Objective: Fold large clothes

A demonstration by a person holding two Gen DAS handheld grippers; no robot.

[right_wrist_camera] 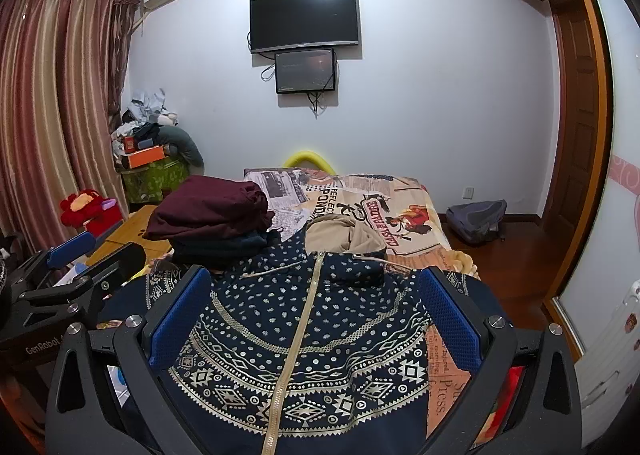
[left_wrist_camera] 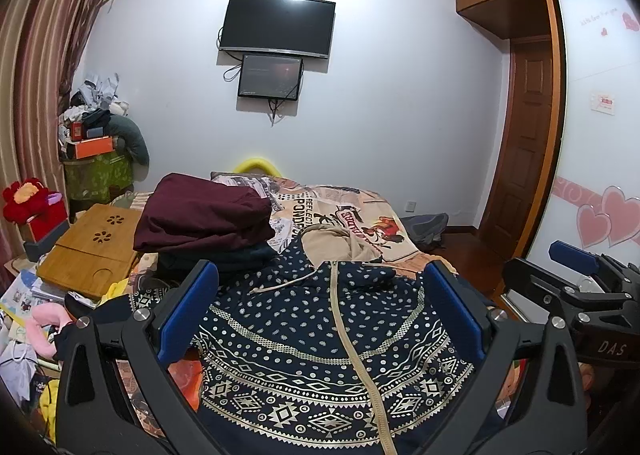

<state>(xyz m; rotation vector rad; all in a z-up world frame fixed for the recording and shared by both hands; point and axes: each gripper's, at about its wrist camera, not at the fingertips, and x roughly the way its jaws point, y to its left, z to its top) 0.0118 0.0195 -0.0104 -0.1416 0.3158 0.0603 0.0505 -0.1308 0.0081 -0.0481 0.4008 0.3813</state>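
A navy zip hoodie with cream dots, patterned bands and a beige hood lies flat, front up, on the bed; it also shows in the right wrist view. My left gripper is open and empty, above the hoodie's lower part. My right gripper is open and empty, also above the hoodie. The right gripper shows at the right edge of the left wrist view; the left gripper shows at the left edge of the right wrist view.
A stack of folded clothes, maroon on top, sits on the bed left of the hood. A wooden lap tray and clutter lie at the left. The patterned bedsheet extends beyond. A backpack lies on the floor at right.
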